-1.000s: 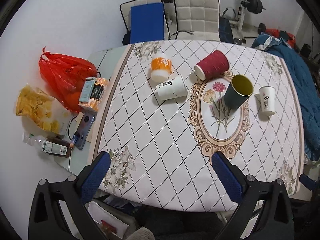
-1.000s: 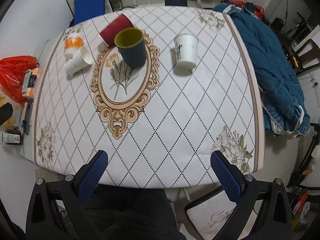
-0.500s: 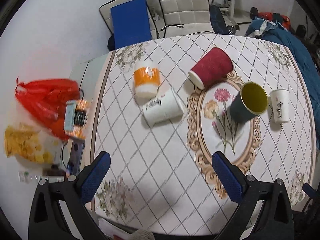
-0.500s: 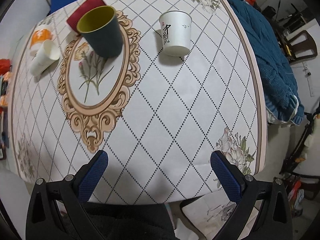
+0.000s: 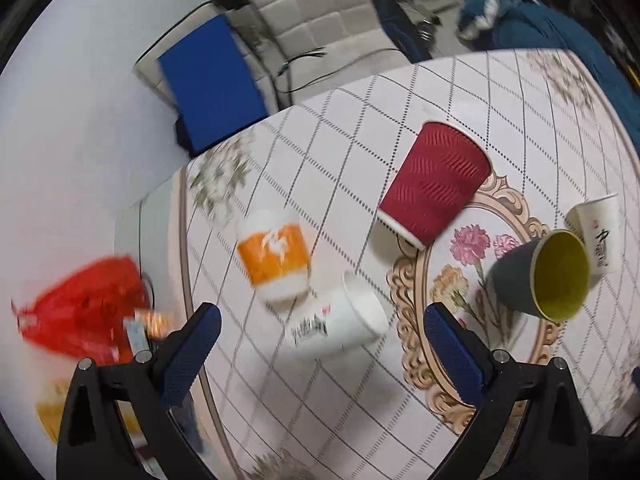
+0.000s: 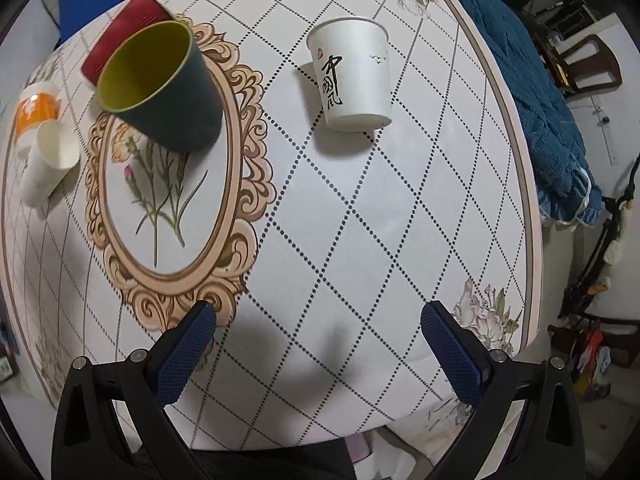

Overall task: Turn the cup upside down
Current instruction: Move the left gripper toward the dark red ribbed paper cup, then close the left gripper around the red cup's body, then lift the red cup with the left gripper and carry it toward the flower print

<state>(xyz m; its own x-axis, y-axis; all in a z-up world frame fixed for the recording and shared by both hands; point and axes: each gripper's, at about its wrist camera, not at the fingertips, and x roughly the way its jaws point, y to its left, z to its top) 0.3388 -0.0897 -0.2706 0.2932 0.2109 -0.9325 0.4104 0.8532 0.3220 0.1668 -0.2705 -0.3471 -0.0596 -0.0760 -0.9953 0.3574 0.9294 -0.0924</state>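
Several paper cups stand on the patterned table (image 6: 360,220). A dark green cup with a yellow inside (image 6: 160,88) stands upright, mouth up; it also shows in the left wrist view (image 5: 540,276). A white cup with black writing (image 5: 336,320) stands mouth up just ahead of my open left gripper (image 5: 320,344). An orange-and-white cup (image 5: 276,260), a red ribbed cup (image 5: 436,180) and a second white cup with writing (image 6: 352,76) stand upside down. My right gripper (image 6: 318,344) is open and empty above the table's near part.
A red plastic bag (image 5: 80,312) and snack packets lie left of the table. A blue-cushioned chair (image 5: 212,84) and a beige chair (image 5: 320,20) stand beyond the far edge. A blue knitted cloth (image 6: 540,100) hangs at the right edge.
Both grippers have moved forward and lower toward the cups. The left view has swung so the mouth-up white cup now sits just ahead of its fingers. No cup has moved.
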